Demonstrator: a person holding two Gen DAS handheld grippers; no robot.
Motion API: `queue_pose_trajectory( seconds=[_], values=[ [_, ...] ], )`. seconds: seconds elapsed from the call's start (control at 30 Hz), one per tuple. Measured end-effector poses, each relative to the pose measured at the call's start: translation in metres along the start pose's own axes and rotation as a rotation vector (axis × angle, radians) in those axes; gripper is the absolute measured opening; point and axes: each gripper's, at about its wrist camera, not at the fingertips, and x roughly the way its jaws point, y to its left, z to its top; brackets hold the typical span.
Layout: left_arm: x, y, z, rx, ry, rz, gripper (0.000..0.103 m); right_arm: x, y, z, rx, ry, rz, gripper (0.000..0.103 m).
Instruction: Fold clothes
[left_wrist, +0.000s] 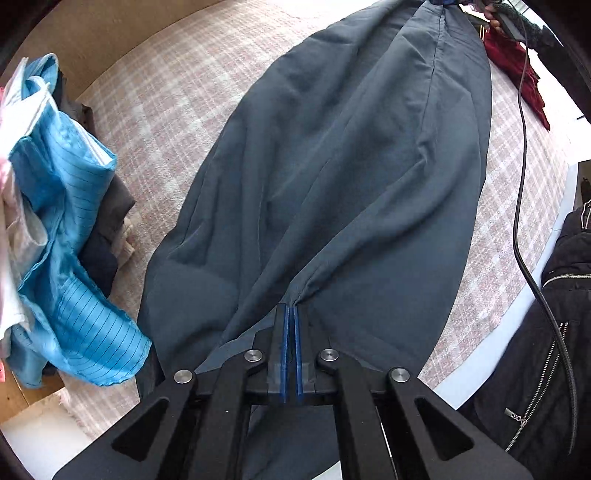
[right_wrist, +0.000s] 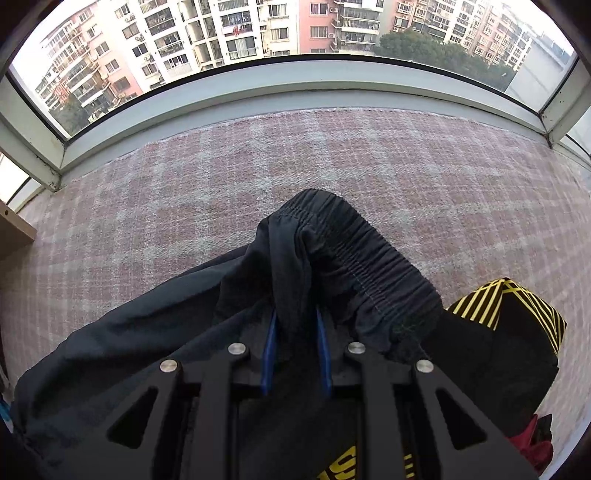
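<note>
The dark pants (left_wrist: 332, 166) lie stretched out on the checked blanket (left_wrist: 166, 110). The left gripper (left_wrist: 290, 308) pinches their 6 o'clock end tight, and the right gripper (right_wrist: 295, 321) squeezes the stretchy waistband (right_wrist: 354, 254). A blue shirt (left_wrist: 62, 221) sits at 9 o'clock.

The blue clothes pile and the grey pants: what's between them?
Just bare checked blanket separates the blue clothes pile from the grey pants higher up; lower down they nearly touch. The left wrist view shows it.
</note>
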Motion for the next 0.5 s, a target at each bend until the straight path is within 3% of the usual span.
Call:
queue_pose_trajectory(
  seconds=[0.13, 0.27, 0.3, 0.37, 0.5],
  values=[
    [-0.045, 0.018, -0.005, -0.105, -0.124, 0.04, 0.002, -0.003, -0.006, 0.006, 0.024, -0.017, 0.005, 0.018],
    [-0.064, 0.063, 0.0, -0.251, -0.218, 0.156, 0.002, -0.002, -0.012, 0.012, 0.06, -0.017, 0.027, 0.018],
    [-0.055, 0.073, 0.005, -0.288, -0.205, 0.136, 0.002, -0.002, -0.011, 0.013, 0.061, -0.016, 0.028, 0.019],
    [-0.028, 0.081, 0.016, -0.277, -0.134, 0.167, 0.006, -0.002, -0.011, 0.015, 0.054, -0.013, 0.032, 0.02],
    [-0.007, 0.082, 0.027, -0.287, -0.089, 0.189, 0.01, -0.012, -0.016, 0.015, 0.031, 0.009, 0.087, 0.024]
  ],
)
